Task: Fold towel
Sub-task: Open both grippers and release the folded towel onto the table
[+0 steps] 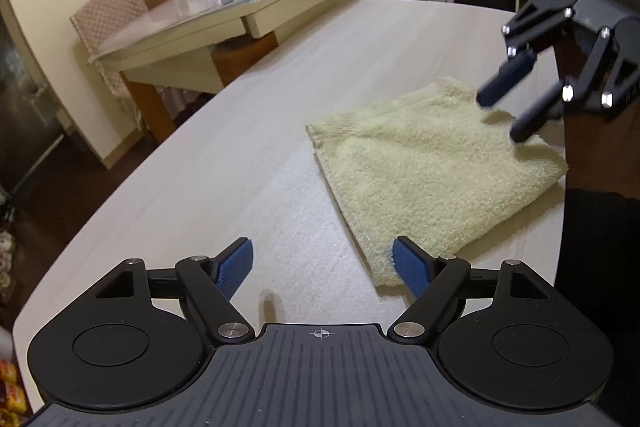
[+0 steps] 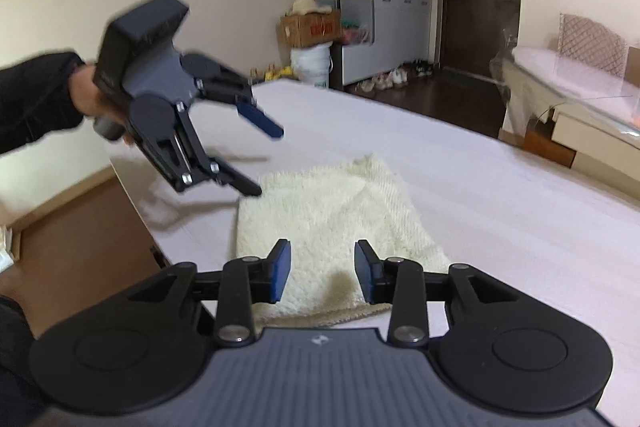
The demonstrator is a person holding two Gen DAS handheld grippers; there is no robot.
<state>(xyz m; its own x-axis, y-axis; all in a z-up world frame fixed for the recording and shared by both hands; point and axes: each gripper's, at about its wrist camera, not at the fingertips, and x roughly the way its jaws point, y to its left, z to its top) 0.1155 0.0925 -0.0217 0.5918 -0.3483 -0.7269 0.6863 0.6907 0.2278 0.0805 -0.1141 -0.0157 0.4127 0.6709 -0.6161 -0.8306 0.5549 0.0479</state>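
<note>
Already folded, the cream terry towel [image 1: 432, 179] lies near the pale wooden table's [image 1: 240, 163] edge. Both grippers, left [image 1: 322, 267] and right [image 2: 322, 273], hover wide, holding nothing. A careless brush could drag it off or undo the fold.

Black linkage tongs [image 2: 272, 161] with blue ribbed pads [image 1: 412, 269], silver screws, grey ridged housing, black sleeve [image 2: 36, 95].

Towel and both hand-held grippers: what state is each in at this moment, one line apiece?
Towel: folded, lying flat on the table, held by neither gripper.
Left hand-held gripper: open, empty, over the table beside the towel's corner.
Right hand-held gripper: open, empty, above the towel's near edge.
</note>
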